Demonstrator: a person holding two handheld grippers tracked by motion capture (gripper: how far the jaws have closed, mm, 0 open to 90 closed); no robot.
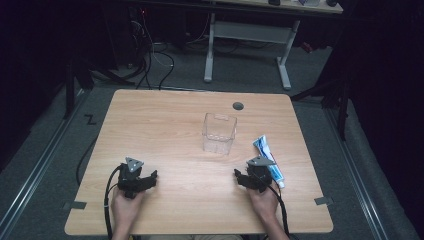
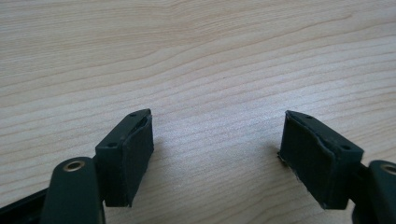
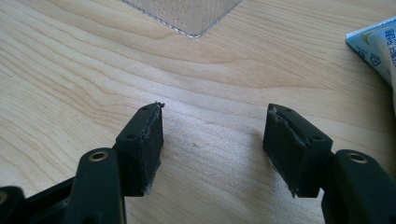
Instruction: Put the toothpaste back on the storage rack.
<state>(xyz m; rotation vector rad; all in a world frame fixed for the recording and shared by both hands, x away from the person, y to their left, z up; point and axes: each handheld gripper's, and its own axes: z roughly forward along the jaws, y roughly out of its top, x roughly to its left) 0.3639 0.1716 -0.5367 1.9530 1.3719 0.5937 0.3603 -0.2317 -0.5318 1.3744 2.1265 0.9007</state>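
A clear plastic box [image 1: 219, 132] stands upright near the middle of the wooden table [image 1: 165, 115]; its near corner [image 3: 187, 16] shows at the top of the right gripper view. A blue-and-white toothpaste tube [image 1: 267, 160] lies flat to the box's right, its end [image 3: 376, 44] at that view's right edge. My right gripper [image 1: 242, 177] rests on the table just left of the tube, open [image 3: 215, 135] with bare wood between its pads. At the front left my left gripper [image 1: 150, 177] rests on the table, also open [image 2: 217, 149] and holding nothing.
A round grommet hole [image 1: 238, 105] sits near the table's far edge. Tape tabs [image 1: 324, 201] mark the front corners. Beyond the table stand a white desk frame [image 1: 247, 47] and floor cables [image 1: 155, 60]. Metal rails [image 1: 42, 160] run along both sides.
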